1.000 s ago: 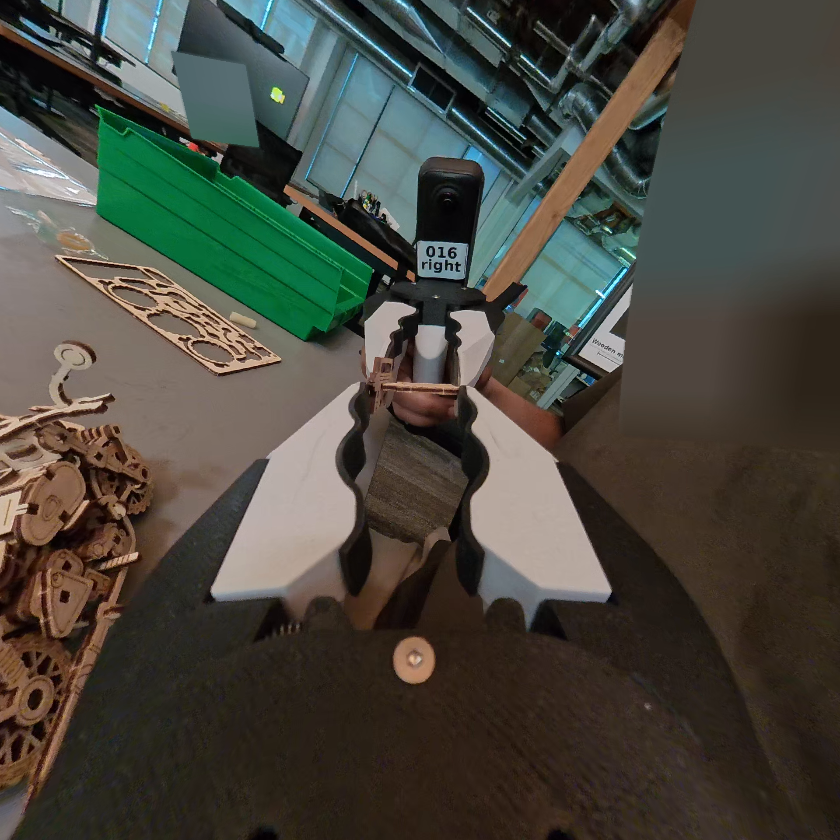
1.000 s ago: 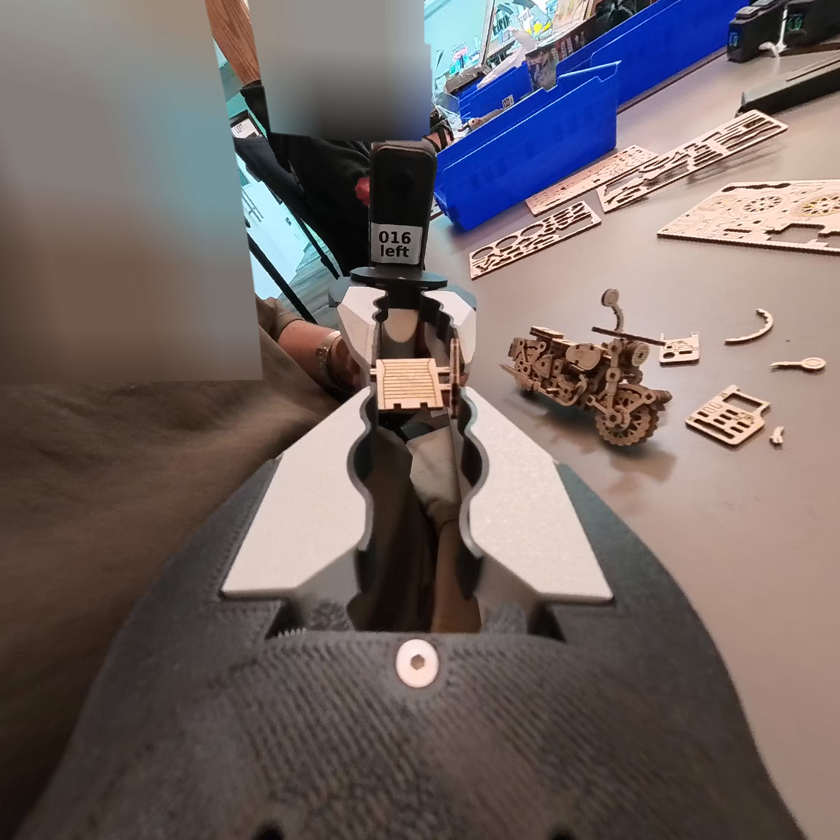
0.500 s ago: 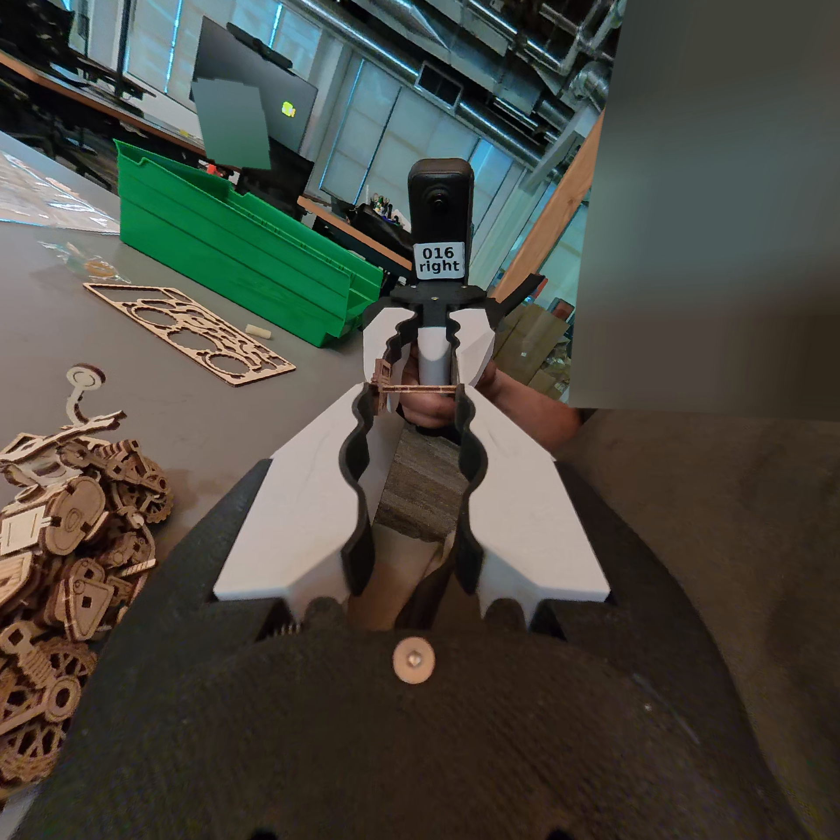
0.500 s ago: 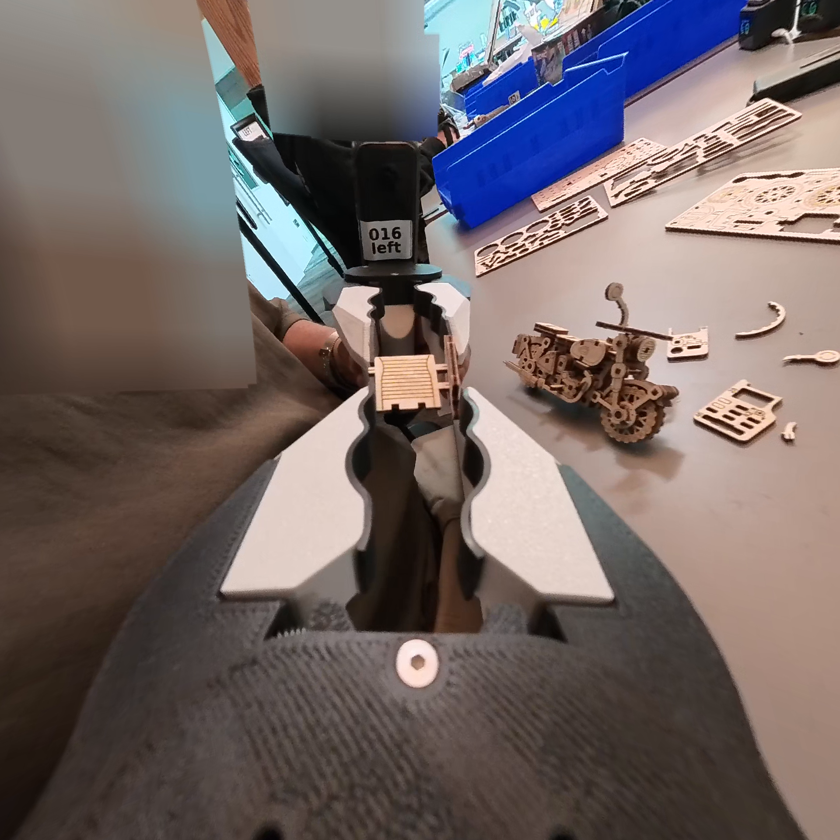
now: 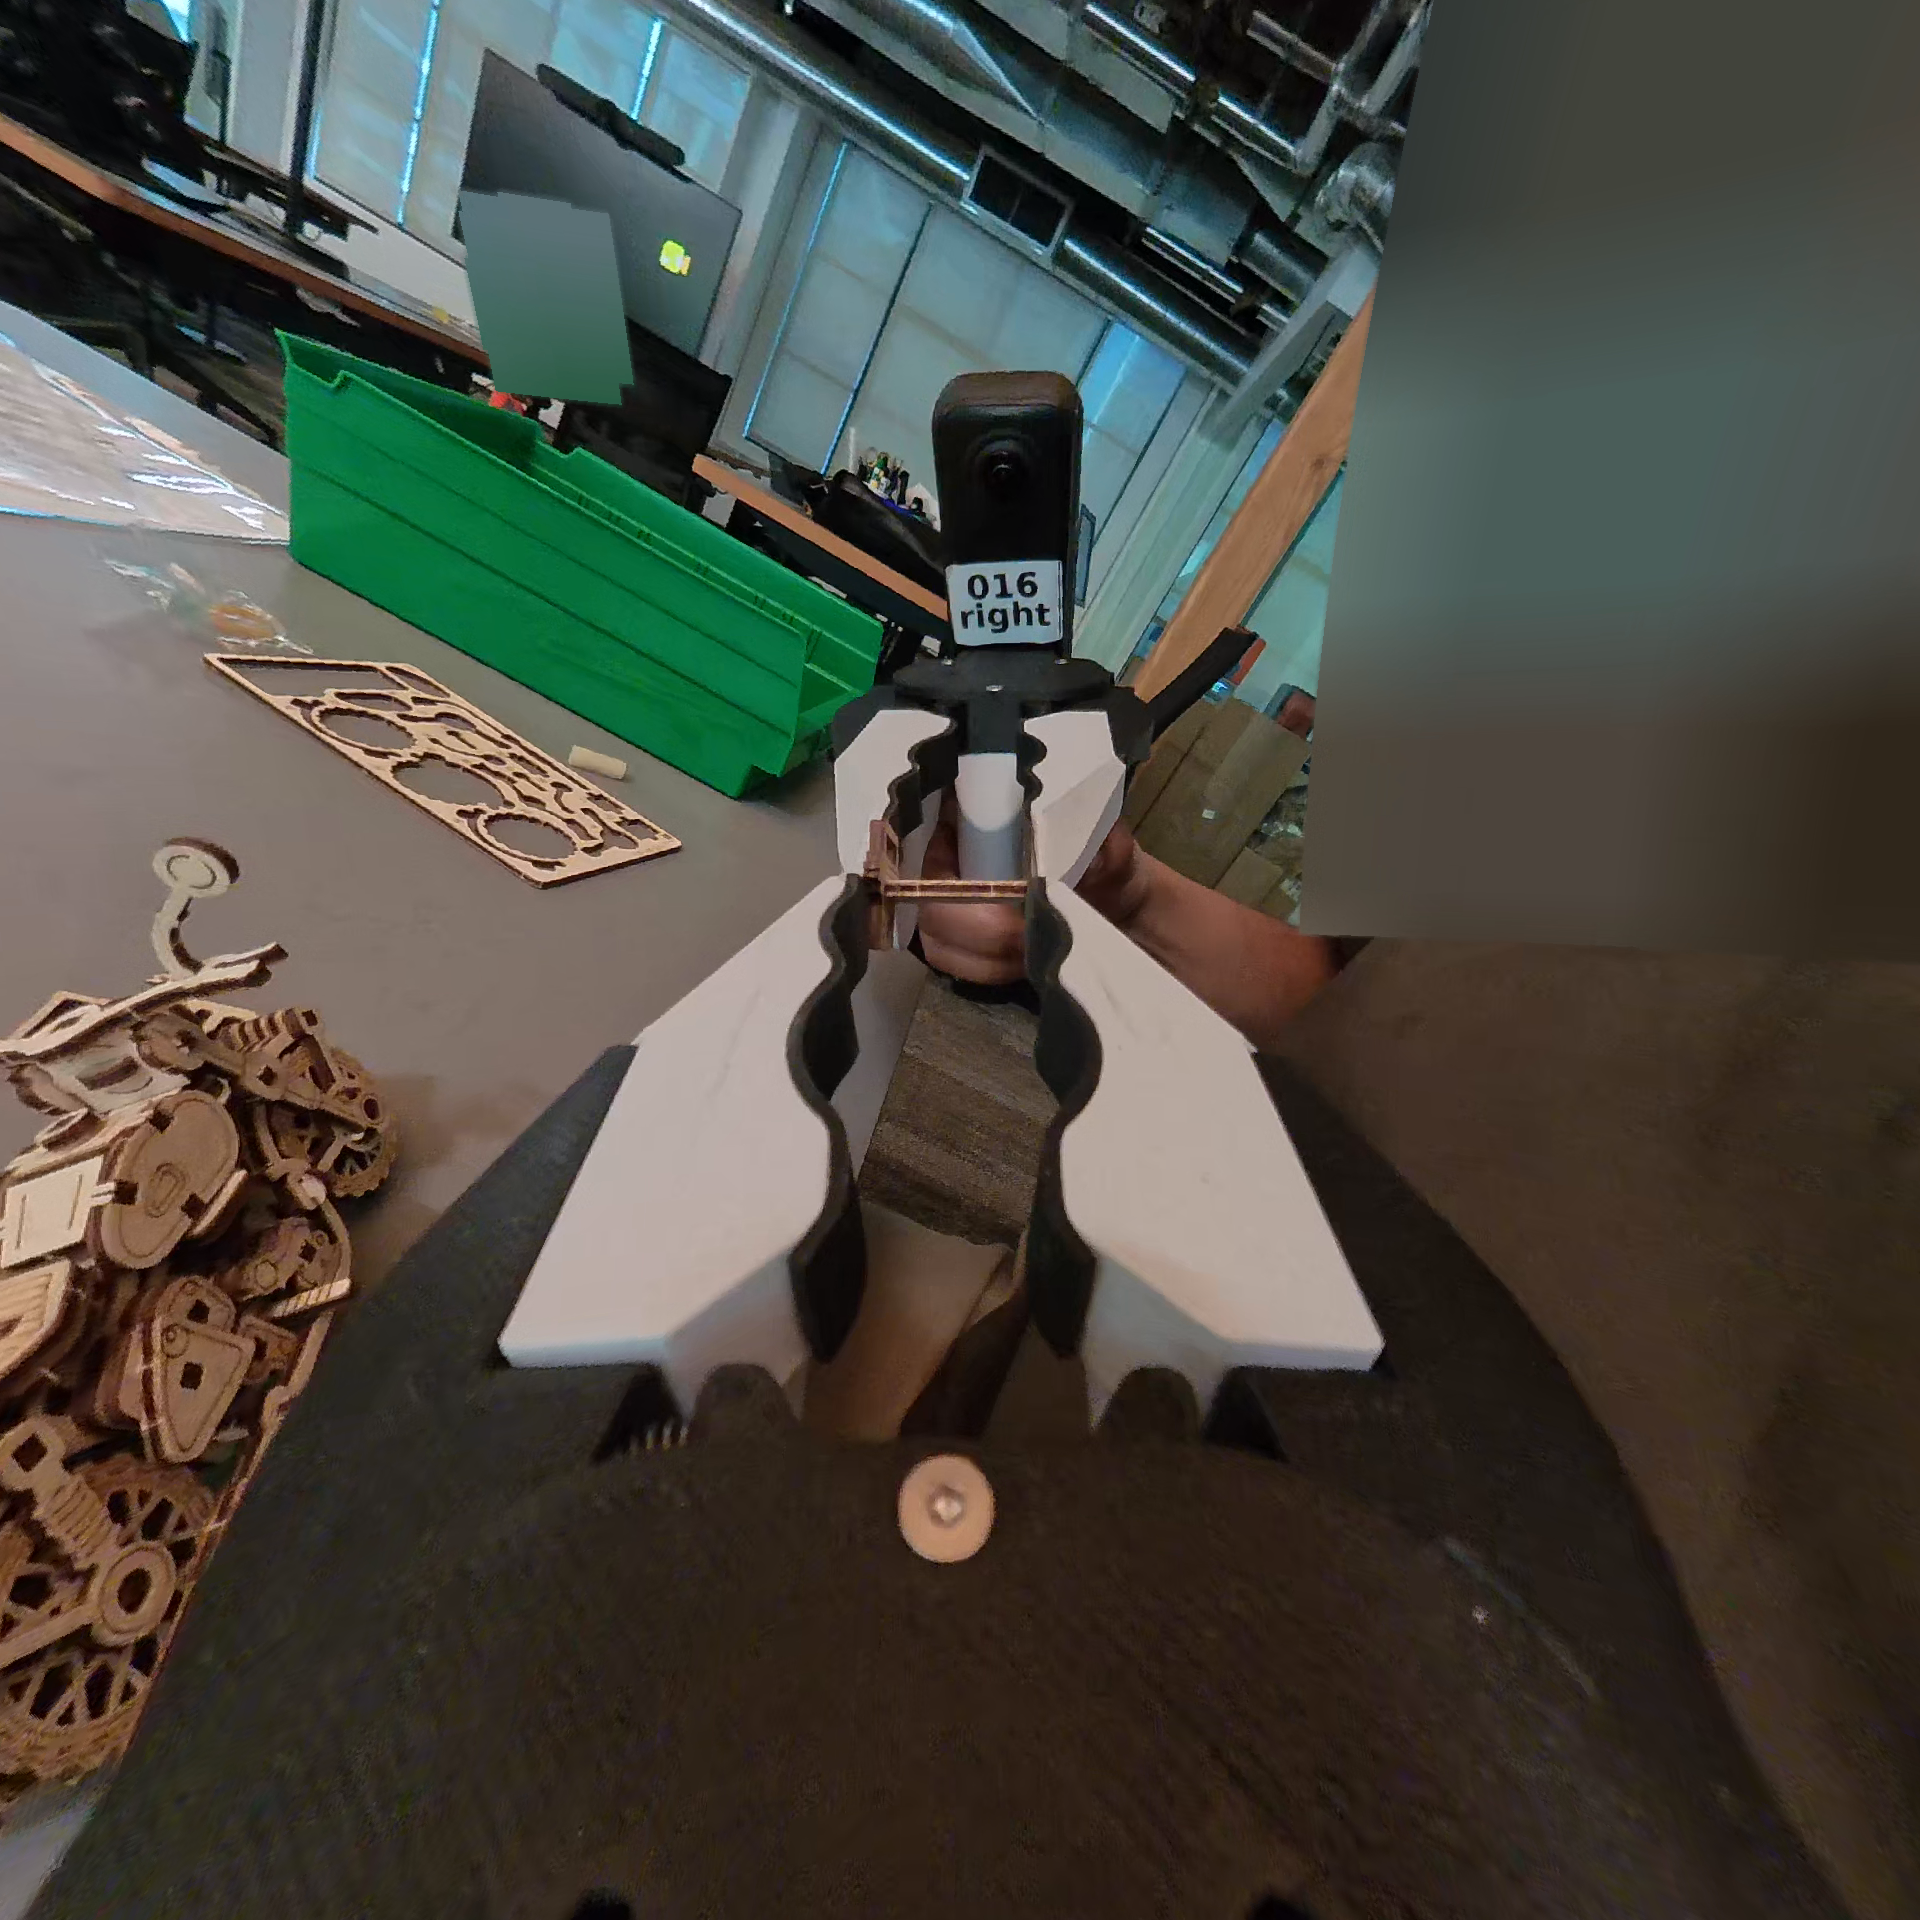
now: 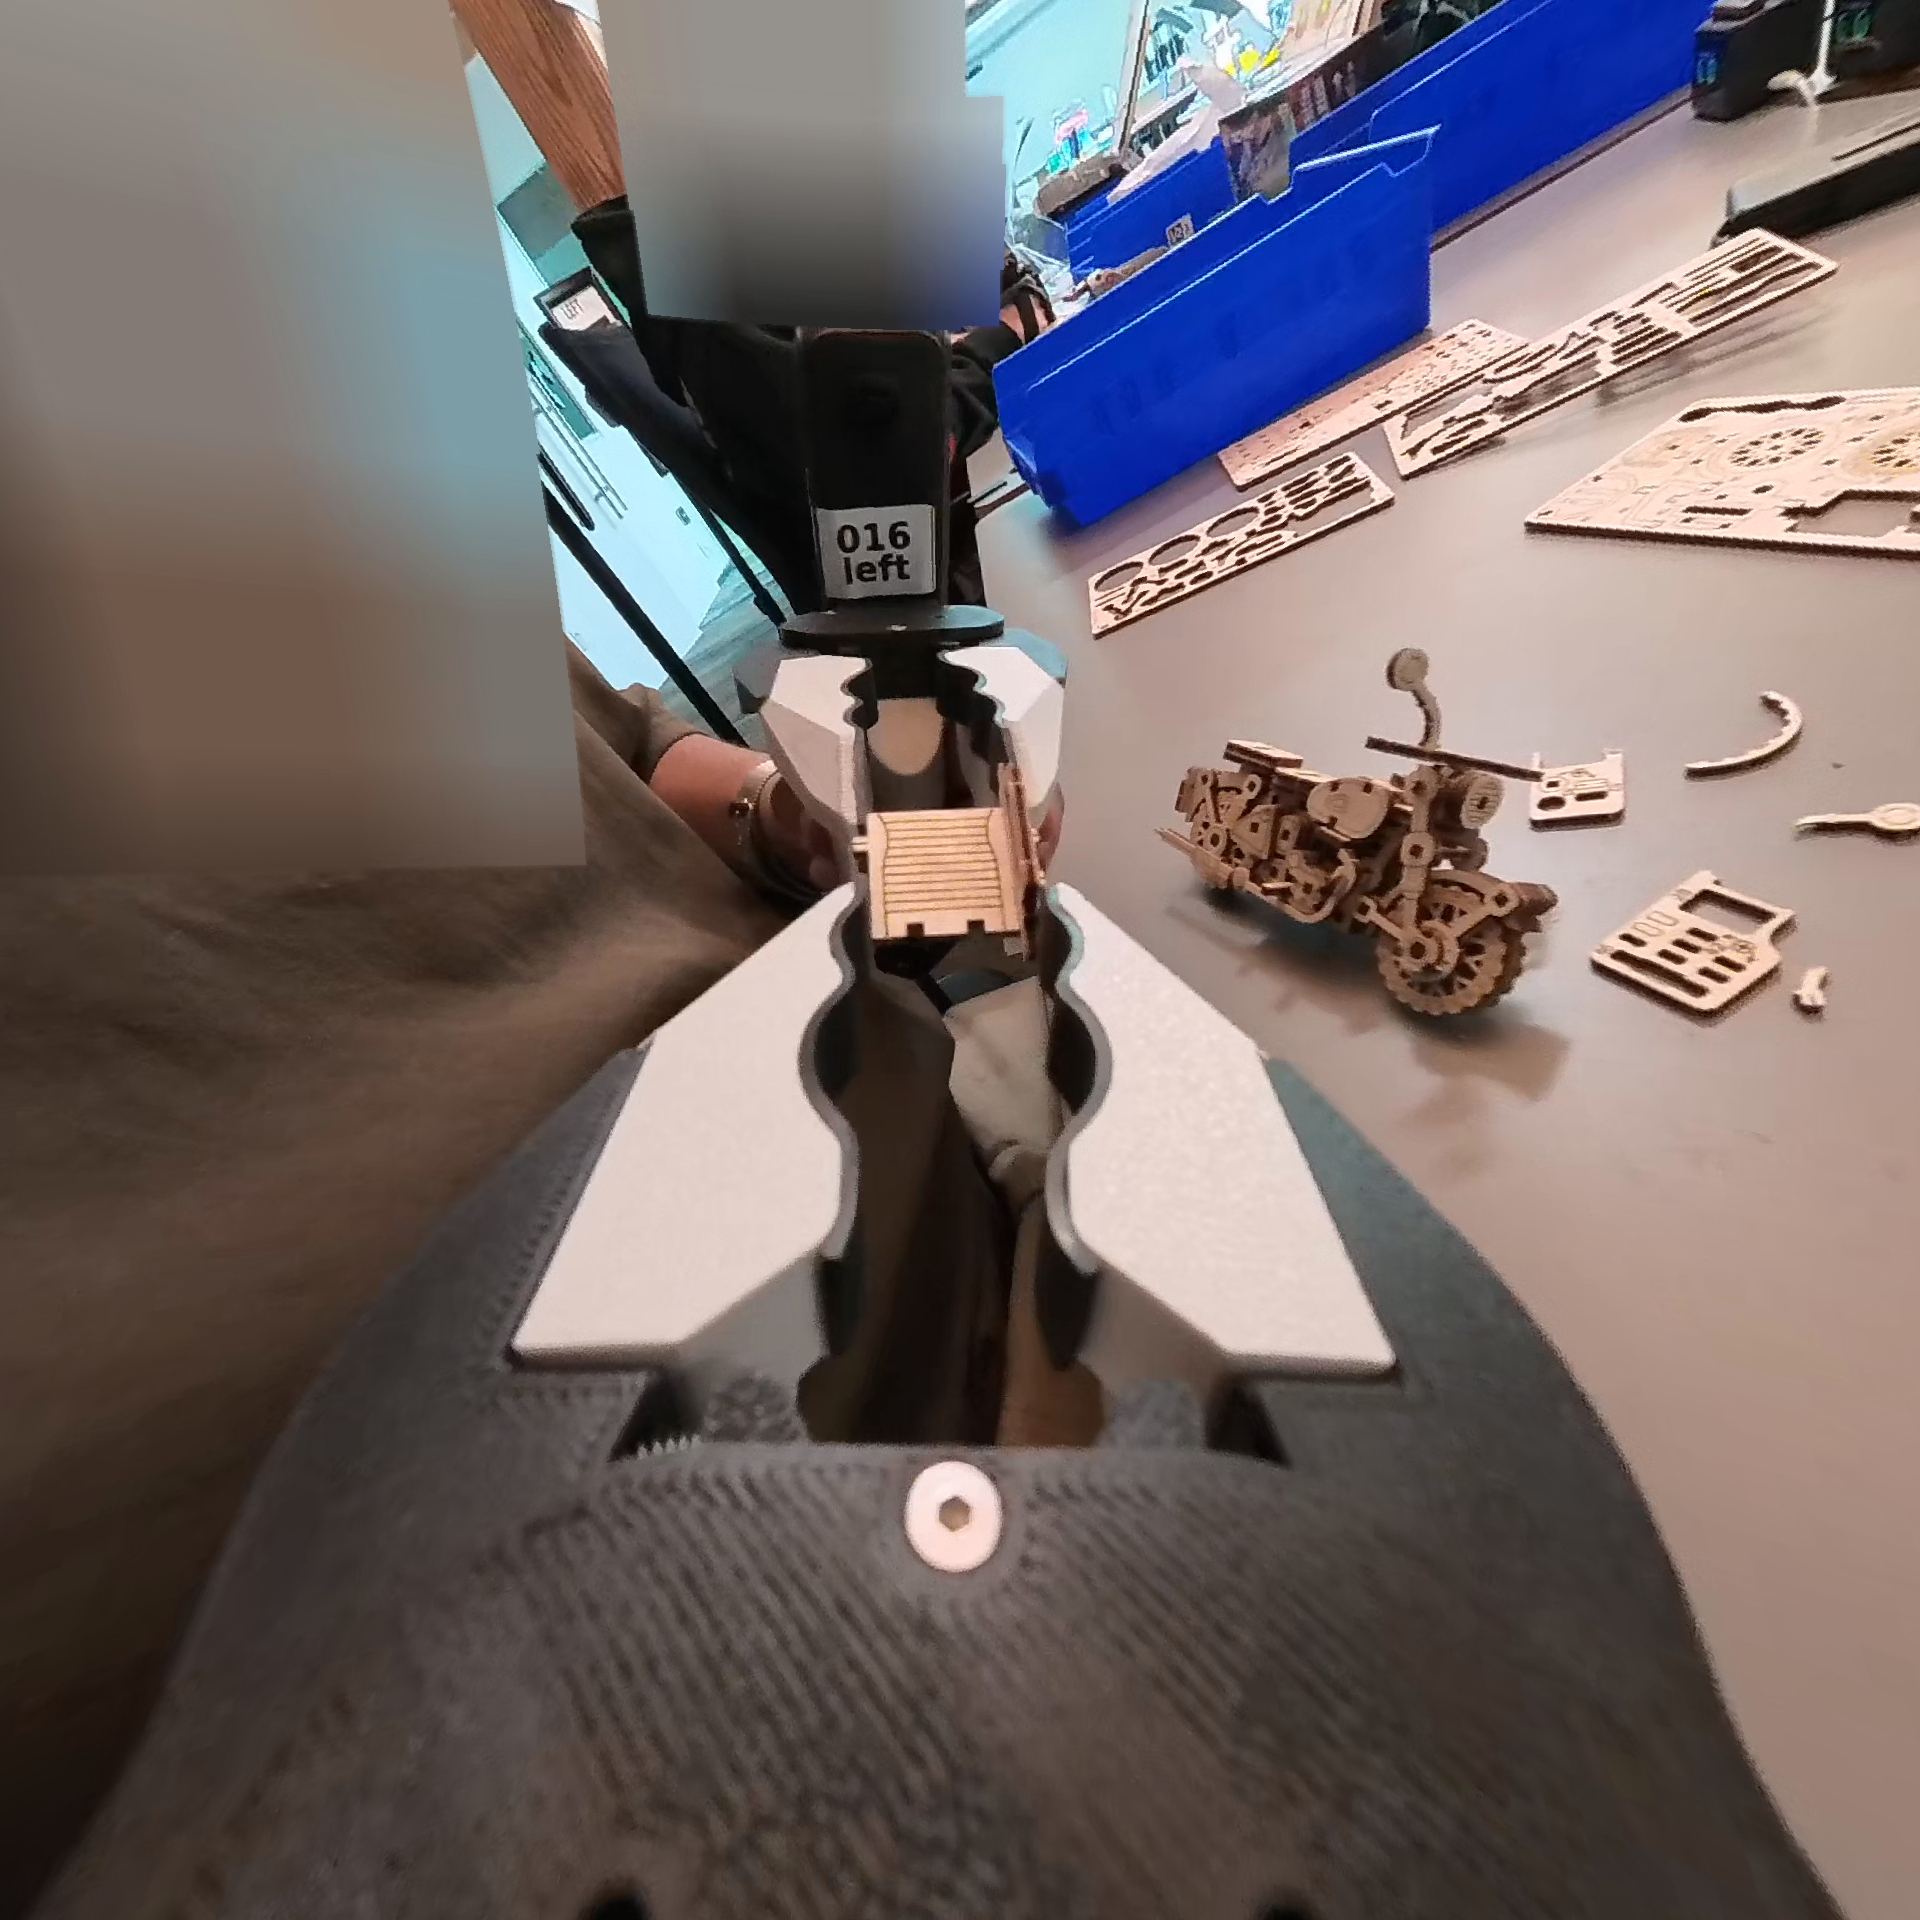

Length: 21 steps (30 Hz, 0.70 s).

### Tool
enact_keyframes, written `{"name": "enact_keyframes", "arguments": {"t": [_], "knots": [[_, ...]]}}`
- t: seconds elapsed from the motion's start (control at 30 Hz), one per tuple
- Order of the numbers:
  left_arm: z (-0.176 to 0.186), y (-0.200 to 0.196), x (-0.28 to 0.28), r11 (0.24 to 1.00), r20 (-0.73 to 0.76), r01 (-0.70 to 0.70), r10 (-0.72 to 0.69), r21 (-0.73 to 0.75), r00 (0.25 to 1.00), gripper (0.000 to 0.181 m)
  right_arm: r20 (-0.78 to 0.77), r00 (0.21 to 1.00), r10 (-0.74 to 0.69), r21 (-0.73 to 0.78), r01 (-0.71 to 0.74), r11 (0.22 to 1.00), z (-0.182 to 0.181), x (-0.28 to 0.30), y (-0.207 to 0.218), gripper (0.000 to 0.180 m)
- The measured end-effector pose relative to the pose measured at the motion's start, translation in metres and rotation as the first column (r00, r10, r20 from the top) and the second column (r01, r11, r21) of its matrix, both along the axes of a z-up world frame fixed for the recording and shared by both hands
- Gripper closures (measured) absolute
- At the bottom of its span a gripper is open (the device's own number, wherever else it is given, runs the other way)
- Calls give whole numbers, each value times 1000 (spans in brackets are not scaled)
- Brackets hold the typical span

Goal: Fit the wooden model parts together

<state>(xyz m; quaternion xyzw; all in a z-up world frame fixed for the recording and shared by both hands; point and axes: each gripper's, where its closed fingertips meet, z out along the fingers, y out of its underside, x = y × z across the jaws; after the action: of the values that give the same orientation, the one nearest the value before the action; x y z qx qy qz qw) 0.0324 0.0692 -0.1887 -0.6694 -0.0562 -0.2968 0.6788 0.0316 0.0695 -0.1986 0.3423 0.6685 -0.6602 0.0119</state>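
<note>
A grey table carries a green bin on one side and a blue bin on the other, with flat cut-out wooden sheets lying near both. A finished wooden motorcycle model stands upright on the table, well apart from the grippers, its length running across the right wrist view.

The two grippers face each other tip to tip above the table edge. The left gripper and the right gripper both have their jaws drawn narrow, and a small slatted wooden panel sits between all four tips; which gripper actually clamps it cannot be told. The panel's long axis runs sideways, jaw to jaw.

The right wrist view shows the panel's flat slatted face, with a thin upright piece at its right edge. The left wrist view shows only its thin edge, a level strip.

Compared with one second ago, the panel and grippers keep the same pose; the background has merely shifted slightly.
</note>
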Motion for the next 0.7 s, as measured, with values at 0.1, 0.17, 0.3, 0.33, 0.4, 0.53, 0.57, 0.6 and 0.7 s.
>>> {"name": "enact_keyframes", "arguments": {"t": [0.1, 0.17, 0.3, 0.33, 0.4, 0.53, 0.57, 0.6, 0.7], "knots": [[-1, 0, -1, 1000, 8, -2, 2, 3, 1000, 152, 3, 1000, 0, -15, 0, 1000, 0, -1, 1, 148], [-2, 1, -1, 1000, 28, 6, -6, 1, 1000, 152, -3, 1000, -2, -11, 2, 1000, -1, -2, 1, 148], [-3, 1, -6, 1000, 72, 5, -5, -1, 997, 153, -17, 1000, -19, -90, 17, 996, 10, -4, 10, 148], [-2, 1, -6, 1000, 74, 4, -4, 1, 997, 152, -11, 1000, -29, -111, 28, 993, 11, -5, 13, 148], [-3, 2, -6, 1000, 72, 1, -1, -3, 997, 151, -2, 999, -38, -116, 37, 993, 10, -7, 16, 148], [-7, 4, -4, 1000, 78, 9, -7, -23, 997, 149, 3, 1000, -23, -106, 23, 994, 6, -6, 11, 148], [-7, 4, -4, 1000, 78, 8, -6, -25, 997, 150, 7, 1000, -16, -107, 17, 994, 6, -5, 9, 148], [-8, 4, -4, 1000, 79, 5, -3, -27, 997, 151, 14, 1000, -10, -110, 12, 994, 5, -5, 8, 148], [-8, 4, -4, 1000, 82, 8, -5, -26, 997, 160, 44, 999, 3, -136, 3, 991, 3, -5, 3, 148]]}}
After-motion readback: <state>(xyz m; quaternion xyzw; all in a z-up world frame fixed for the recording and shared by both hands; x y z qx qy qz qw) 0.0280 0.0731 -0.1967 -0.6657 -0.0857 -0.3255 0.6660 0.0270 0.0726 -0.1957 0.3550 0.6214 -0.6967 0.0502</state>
